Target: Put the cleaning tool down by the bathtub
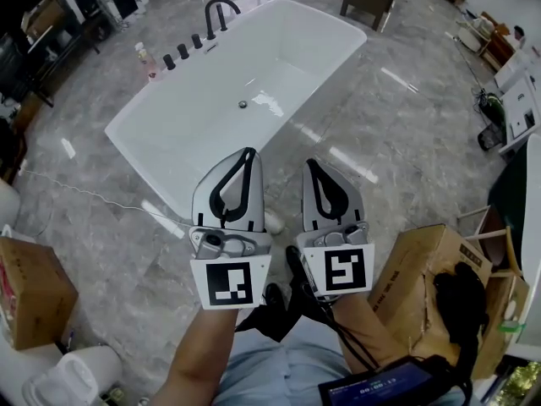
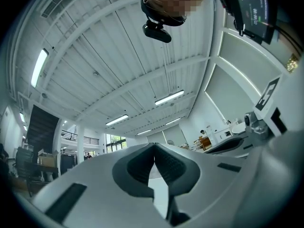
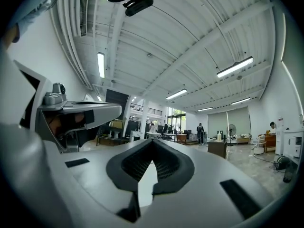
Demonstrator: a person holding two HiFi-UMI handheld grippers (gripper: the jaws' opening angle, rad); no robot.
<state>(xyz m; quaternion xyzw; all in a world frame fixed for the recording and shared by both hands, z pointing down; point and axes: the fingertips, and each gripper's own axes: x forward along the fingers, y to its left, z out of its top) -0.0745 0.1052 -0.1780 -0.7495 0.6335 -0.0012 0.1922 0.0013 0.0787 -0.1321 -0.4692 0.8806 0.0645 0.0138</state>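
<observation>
Left gripper (image 1: 247, 153): jaws pressed right together, dark pads meeting, nothing between them. Its own view shows only ceiling lights beyond the tips. Right gripper (image 1: 311, 164), same story: pinched fully closed and empty, with the open hall past its pads. The two ride side by side, just apart, pointing away from the person toward the bathtub (image 1: 203, 125). That looks to me like a free-handed carry, not a grip on anything.

So where is the cleaning tool? Neither claw has it. Just beyond the grippers, low between them, a small pale lump (image 1: 274, 222) sits on the marble floor (image 1: 380, 142), touching or just beside the tub's near corner. It may well be the tool, set down where the task wants it, but it is too small to be sure.

Farther out, a black faucet (image 1: 218, 11) and a pink bottle (image 1: 145, 60) stand at the tub's far-left rim. A cardboard box (image 1: 423, 260) sits near right, well clear.
</observation>
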